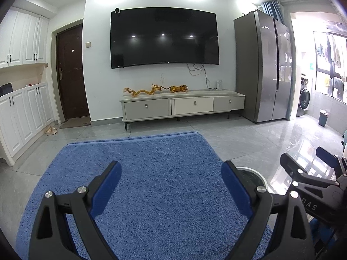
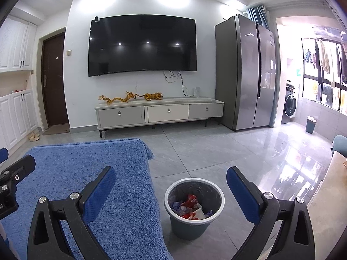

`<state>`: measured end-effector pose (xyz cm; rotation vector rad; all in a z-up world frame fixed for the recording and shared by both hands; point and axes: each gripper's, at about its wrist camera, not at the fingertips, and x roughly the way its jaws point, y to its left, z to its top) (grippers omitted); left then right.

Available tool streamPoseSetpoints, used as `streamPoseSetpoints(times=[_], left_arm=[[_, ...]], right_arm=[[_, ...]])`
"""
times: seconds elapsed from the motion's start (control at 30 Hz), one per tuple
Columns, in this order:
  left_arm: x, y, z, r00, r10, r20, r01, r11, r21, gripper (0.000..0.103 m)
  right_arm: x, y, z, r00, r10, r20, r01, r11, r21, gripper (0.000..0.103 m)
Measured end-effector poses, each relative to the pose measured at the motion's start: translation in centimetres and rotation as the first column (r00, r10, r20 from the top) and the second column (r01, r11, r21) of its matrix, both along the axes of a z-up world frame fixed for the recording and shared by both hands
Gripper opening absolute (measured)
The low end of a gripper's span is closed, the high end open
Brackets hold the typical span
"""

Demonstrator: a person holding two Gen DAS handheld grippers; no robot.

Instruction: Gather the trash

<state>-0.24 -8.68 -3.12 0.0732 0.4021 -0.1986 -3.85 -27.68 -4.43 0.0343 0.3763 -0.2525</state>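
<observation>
From the left wrist camera, a blue fleecy cloth [image 1: 134, 186] covers the raised surface in front, with grey glossy floor tiles [image 1: 249, 136] beyond. On the far wall hangs one black television [image 1: 163, 38] above a low cabinet [image 1: 182, 106] with three drawers; two golden figurines [image 1: 155, 90] stand on it. A steel refrigerator [image 1: 263, 65] stands to the right, a brown door [image 1: 71, 73] to the left. The left gripper [image 1: 171, 184] hovers level over the cloth, its jaws spread wide and holding nothing. The right gripper [image 1: 303, 158] shows at the right edge, also open. Part of the bin's white rim [image 1: 253, 171] peeks out behind the right finger.

From the right wrist camera, the cloth's corner [image 2: 138, 151] hangs over the table edge. One grey trash bin [image 2: 190, 227] stands on the floor just beside the cloth, between the finger pads. Inside lies the trash [image 2: 190, 205]: red, white and bluish wrappers, too jumbled to count. The right gripper [image 2: 171, 186] hovers above, jaws spread, empty. A second, smaller bin [image 2: 310, 125] stands far off on the balcony.
</observation>
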Motion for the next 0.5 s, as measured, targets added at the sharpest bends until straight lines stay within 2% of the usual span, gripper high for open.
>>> streamPoseSetpoints(times=[0.5], left_arm=[[0.62,-0.53,-0.58,1.0,-0.011,-0.004,0.011,1.0,0.008,0.093]], right_arm=[[0.55,-0.51,-0.82,1.0,-0.006,-0.017,0.006,1.0,-0.004,0.103]])
